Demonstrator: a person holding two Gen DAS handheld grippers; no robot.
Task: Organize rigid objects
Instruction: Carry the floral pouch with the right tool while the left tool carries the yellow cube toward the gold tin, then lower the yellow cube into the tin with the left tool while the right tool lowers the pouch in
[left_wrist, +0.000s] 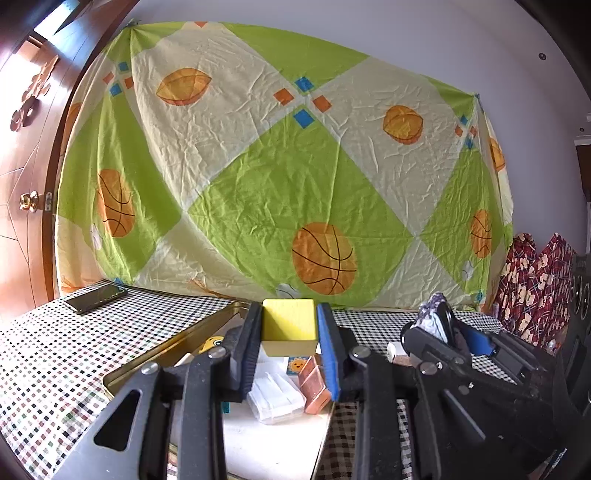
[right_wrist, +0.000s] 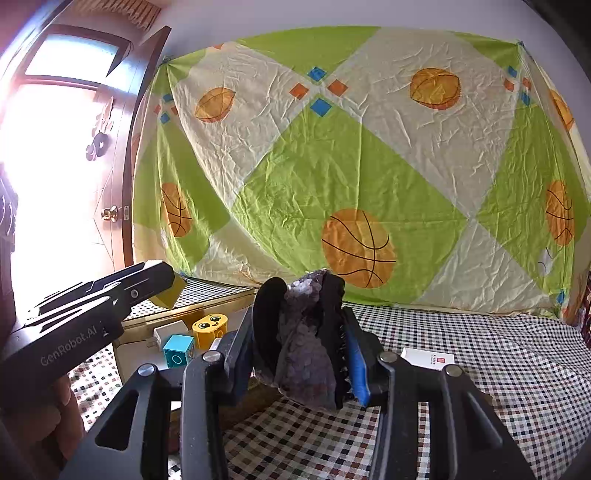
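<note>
A yellow block (left_wrist: 290, 325) is held between the left tongs (left_wrist: 290, 354), above an open gold tin (left_wrist: 207, 325) that stands on the checked counter (left_wrist: 55, 354). The block is clamped on two opposite flat sides. It is judged to be light and stiff, so a moderate squeeze should suffice, though its smooth faces could slip if the grip were slackened early.

Inside the tin, a smiling yellow brick (right_wrist: 209, 328), a teal cube (right_wrist: 179, 350), a white block (right_wrist: 170, 330), a copper-coloured block (left_wrist: 314, 384) and a clear plastic packet (left_wrist: 275, 397) are seen. Free floor is left toward the near end of the tin, where the block could probably be set down.

The right tongs (right_wrist: 303, 343) are closed on a purple sequinned clip (right_wrist: 306, 339) with black toothed edges; what exactly it is cannot be told with certainty, since much of it is hidden by the tongs. Its hard frame appears stiff, but the sequinned cover looks soft and a little slippery, so hold is best kept on the black ribs, not the covering.

A white card (right_wrist: 424, 359) lies on the counter to the right, and a phone (left_wrist: 95, 295) lies well apart at the far left. A basketball-print sheet (left_wrist: 280, 162) is hung behind.
</note>
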